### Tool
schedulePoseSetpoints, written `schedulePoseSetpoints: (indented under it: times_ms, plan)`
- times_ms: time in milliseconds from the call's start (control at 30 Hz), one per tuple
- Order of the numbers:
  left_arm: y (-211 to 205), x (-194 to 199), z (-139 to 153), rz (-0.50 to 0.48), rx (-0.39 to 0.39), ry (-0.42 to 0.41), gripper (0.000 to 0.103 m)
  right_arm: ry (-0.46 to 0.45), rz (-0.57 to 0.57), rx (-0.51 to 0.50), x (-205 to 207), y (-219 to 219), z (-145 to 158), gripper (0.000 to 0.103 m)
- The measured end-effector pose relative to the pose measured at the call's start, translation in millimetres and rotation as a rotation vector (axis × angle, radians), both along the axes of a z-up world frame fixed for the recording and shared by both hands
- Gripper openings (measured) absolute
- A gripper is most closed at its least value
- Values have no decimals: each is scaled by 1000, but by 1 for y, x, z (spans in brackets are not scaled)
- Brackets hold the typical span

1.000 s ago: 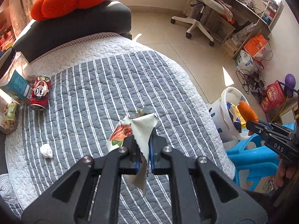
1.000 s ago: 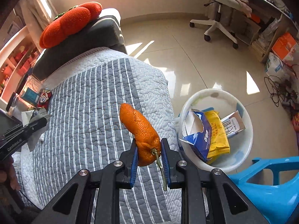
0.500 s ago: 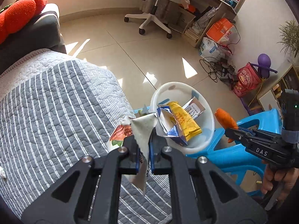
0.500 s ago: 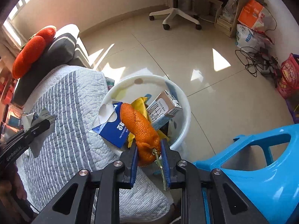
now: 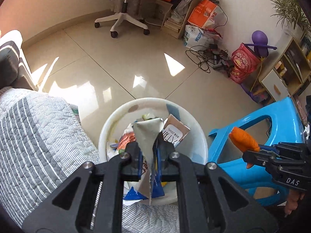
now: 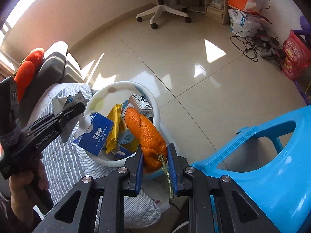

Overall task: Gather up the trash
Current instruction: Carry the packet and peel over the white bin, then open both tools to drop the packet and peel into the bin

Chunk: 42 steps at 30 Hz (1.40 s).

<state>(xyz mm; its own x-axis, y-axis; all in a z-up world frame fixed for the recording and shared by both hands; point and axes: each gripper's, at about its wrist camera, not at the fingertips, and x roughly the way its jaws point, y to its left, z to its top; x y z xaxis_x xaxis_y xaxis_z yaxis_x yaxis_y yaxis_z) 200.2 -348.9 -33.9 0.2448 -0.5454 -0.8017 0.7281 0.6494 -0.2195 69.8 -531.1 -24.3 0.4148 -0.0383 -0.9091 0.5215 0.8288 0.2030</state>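
My left gripper (image 5: 148,158) is shut on a crumpled wrapper (image 5: 147,136), silver inside with printed colours, and holds it over the white trash bin (image 5: 196,136). My right gripper (image 6: 155,155) is shut on an orange peel (image 6: 144,128) with a green stem, held at the bin's (image 6: 155,108) near right rim. The bin holds a blue tissue box (image 6: 95,136), a yellow packet (image 6: 113,128) and a small milk carton (image 6: 141,102). The left gripper also shows in the right wrist view (image 6: 77,106), and the right gripper with the peel (image 5: 244,139) shows in the left wrist view.
A grey striped quilt (image 5: 35,136) covers the sofa left of the bin. A blue plastic stool (image 6: 272,155) stands right of it. An office chair (image 5: 124,9), boxes, bags and cables (image 5: 210,56) line the far wall across the tiled floor.
Both grippers swung right from over the quilt to the bin. The wrapper now hangs over the bin, and the peel sits at its near rim.
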Motion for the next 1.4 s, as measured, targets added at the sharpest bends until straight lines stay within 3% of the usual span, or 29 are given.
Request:
schedulePoseSetpoints:
  times_ms: [33,67,100,133,267,500,867,900,1000,1400]
  plan:
    - [0,-1,0,9,16,-3,38,-1,3,2,1,0,0,24]
    - [2,-1,1,29,32,-14,50,-3,7,1,1,2,1,24]
    - [6,-2,4,49,34,-25,70,-5,12,-1,1,3,2,24]
    - [11,-3,7,64,22,-33,78,-8,17,-4,3,5,2,24]
    - [29,-1,15,114,27,-16,82,-10,27,-4,7,10,3,24]
    - [86,-8,19,199,103,-52,102,8,35,3,21,14,-2,24]
    - [179,-7,18,334,163,-71,102,39,44,20,50,25,-16,28]
    - [186,-7,18,344,172,-74,102,32,38,24,51,25,-15,32]
    - [208,-4,19,378,185,-74,102,3,0,26,51,22,-9,67]
    - [298,0,19,480,253,-71,102,-2,38,-37,57,53,8,75]
